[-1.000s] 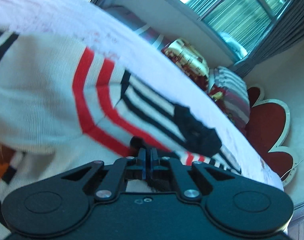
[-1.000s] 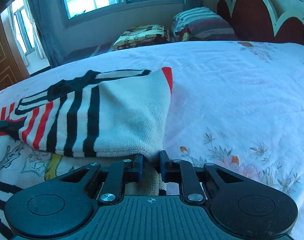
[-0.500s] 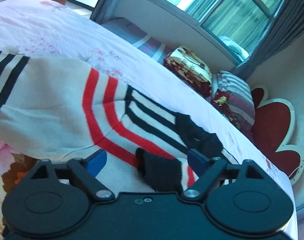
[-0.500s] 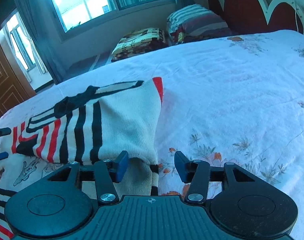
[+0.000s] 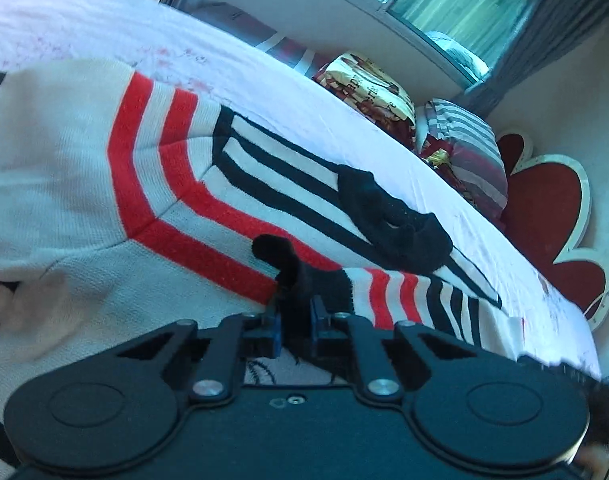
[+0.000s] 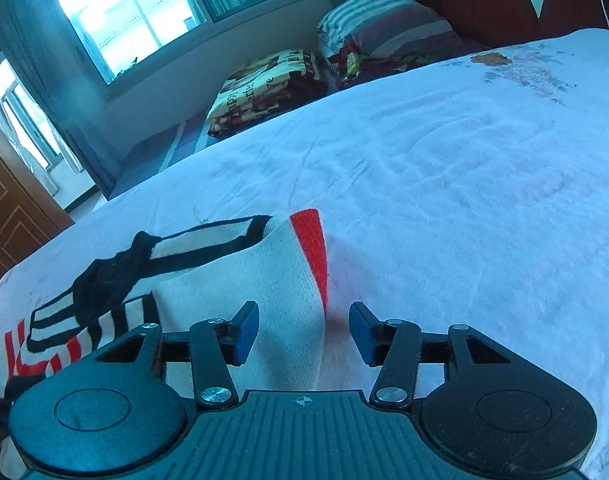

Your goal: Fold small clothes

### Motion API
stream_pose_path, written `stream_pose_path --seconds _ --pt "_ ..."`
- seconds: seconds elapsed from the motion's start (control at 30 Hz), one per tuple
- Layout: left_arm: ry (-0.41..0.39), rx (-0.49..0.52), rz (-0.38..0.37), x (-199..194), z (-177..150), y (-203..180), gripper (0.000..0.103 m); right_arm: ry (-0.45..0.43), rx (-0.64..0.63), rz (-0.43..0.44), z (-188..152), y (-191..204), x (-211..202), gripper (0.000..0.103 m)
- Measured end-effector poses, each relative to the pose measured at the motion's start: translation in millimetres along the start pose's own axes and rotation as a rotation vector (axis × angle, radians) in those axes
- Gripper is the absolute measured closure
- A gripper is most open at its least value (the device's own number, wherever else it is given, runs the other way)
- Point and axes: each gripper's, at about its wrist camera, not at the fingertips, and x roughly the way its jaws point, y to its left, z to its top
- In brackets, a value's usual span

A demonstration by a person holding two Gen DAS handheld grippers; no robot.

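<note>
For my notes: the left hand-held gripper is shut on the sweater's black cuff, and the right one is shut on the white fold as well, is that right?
Not quite. The left hand-held gripper is shut on the sweater's black cuff, but the right wrist view shows the right hand-held gripper open, its pads off the white fold.

The left gripper (image 5: 295,322) has just closed, its blue pads (image 5: 277,330) pinching a black cuff (image 5: 292,276). The right gripper (image 6: 304,334) has its jaws apart, gripping nothing, both tilted downward.
</note>
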Motion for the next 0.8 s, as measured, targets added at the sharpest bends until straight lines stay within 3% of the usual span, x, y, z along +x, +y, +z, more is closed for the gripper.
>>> stream_pose_path --seconds 0.1,0.2,0.23,0.43,0.5,0.53,0.6,0.7,0.8 --pt "-0.007 0.009 0.013 -8 -8 9 0.093 -0.001 0.001 0.008 5 1 11 0.053" --pt "-0.011 0.024 0.023 -9 -8 5 0.094 -0.008 -0.004 0.022 9 6 15 0.089" --pt "-0.013 0.031 0.028 -9 -6 3 0.094 -0.015 -0.018 0.007 9 8 15 0.092" --pt "-0.015 0.095 0.067 -6 0 -9 0.092 -0.036 -0.024 -0.028 6 0 16 0.092" --pt "-0.019 0.103 0.096 -8 2 -12 0.080 -0.040 -0.052 -0.046 7 7 12 0.091" --pt "-0.028 0.104 0.102 -11 4 -14 0.077 -0.047 -0.057 -0.053 8 10 8 0.086" --pt "-0.060 0.099 0.113 -21 6 -15 0.051 -0.089 -0.077 -0.054 9 17 -3 0.078" --pt "-0.134 0.131 0.100 -39 10 -25 0.047 -0.126 -0.135 -0.033 10 35 -15 0.078" --pt "-0.109 0.187 0.040 -33 12 -43 0.034 -0.081 -0.197 0.017 4 57 -12 0.078"
